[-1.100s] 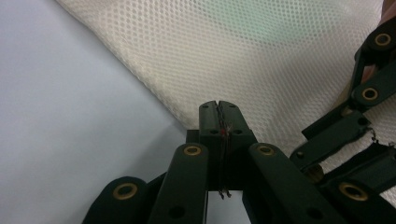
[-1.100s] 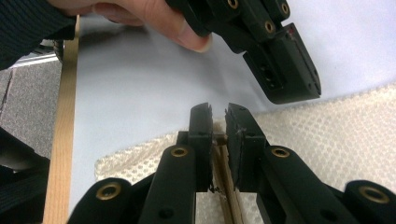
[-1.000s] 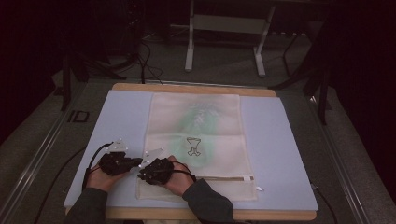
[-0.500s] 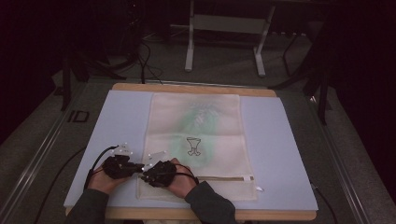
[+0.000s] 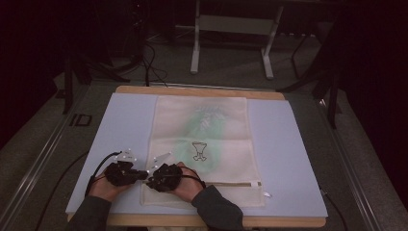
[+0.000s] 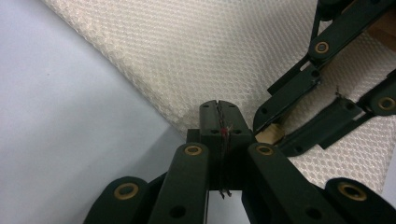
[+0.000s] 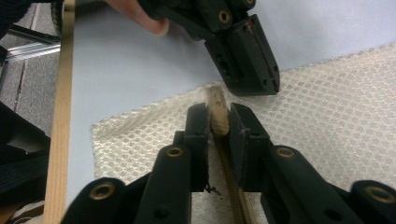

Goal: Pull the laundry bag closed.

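A cream mesh bag point(image 5: 207, 139) with a green print lies flat on the pale blue mat point(image 5: 130, 120). Both grippers meet at its near left corner. My left gripper point(image 6: 218, 105) is shut on the bag's edge point(image 6: 187, 70); it comes in from above in the right gripper view point(image 7: 266, 86). My right gripper point(image 7: 218, 112) holds the tan zipper pull point(image 7: 218, 122) between its jaws, at the end of the zipper point(image 7: 233, 186). Its jaws have just eased open slightly, and the pull still fills the gap. From above, the left gripper point(image 5: 142, 176) and right gripper point(image 5: 150, 182) almost touch.
The zipper point(image 5: 231, 184) runs right along the bag's near edge to a small white tab point(image 5: 267, 195). The wooden table edge point(image 5: 192, 220) lies just behind the hands. Cables trail off to the left point(image 5: 96, 168). A metal stand point(image 5: 231, 29) is on the floor beyond the table.
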Demonstrator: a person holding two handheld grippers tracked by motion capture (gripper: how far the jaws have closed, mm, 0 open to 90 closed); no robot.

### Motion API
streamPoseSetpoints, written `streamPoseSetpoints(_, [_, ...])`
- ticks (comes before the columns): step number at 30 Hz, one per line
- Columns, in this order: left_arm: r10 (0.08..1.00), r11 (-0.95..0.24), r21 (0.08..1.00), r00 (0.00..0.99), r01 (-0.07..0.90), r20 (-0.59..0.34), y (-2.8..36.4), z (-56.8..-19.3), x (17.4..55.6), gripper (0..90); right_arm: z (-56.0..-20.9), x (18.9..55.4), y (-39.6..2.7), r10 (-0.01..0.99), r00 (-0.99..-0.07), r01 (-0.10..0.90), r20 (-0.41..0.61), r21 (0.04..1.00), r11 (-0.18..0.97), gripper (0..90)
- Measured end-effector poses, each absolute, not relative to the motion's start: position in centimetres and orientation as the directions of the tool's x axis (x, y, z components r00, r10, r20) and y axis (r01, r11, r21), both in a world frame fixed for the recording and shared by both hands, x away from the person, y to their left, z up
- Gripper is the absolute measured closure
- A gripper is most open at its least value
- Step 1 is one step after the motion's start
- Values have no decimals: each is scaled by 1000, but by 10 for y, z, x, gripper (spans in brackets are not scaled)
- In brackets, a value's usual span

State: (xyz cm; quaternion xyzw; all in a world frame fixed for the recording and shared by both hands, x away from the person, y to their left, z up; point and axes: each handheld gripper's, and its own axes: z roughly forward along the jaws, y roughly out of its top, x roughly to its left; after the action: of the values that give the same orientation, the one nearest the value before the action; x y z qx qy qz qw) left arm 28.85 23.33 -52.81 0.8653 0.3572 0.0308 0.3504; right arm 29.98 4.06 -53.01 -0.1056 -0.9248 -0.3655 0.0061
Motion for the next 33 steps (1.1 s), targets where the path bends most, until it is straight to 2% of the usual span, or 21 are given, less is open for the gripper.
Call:
streamPoseSetpoints(4, [641, -507, 622, 743, 597, -191, 232, -527, 288, 898, -529, 302, 43, 192, -977, 206, 94, 662, 721, 804])
streamPoseSetpoints(13, [632, -520, 618, 752, 589, -185, 232, -528, 289, 900, -522, 295, 50, 146, -989, 110, -10, 613, 783, 816])
streamPoseSetpoints(29, [633, -520, 618, 752, 590, -185, 231, -528, 289, 900, -520, 294, 44, 133, -991, 89, -32, 591, 802, 821])
streamPoseSetpoints(30, [634, -519, 617, 751, 591, -185, 231, -528, 288, 900, -519, 293, 43, 136, -990, 87, -40, 590, 803, 871])
streamPoseSetpoints(33, [635, -517, 619, 750, 591, -185, 231, -528, 288, 900, -519, 294, 39, 139, -990, 92, -33, 596, 797, 871])
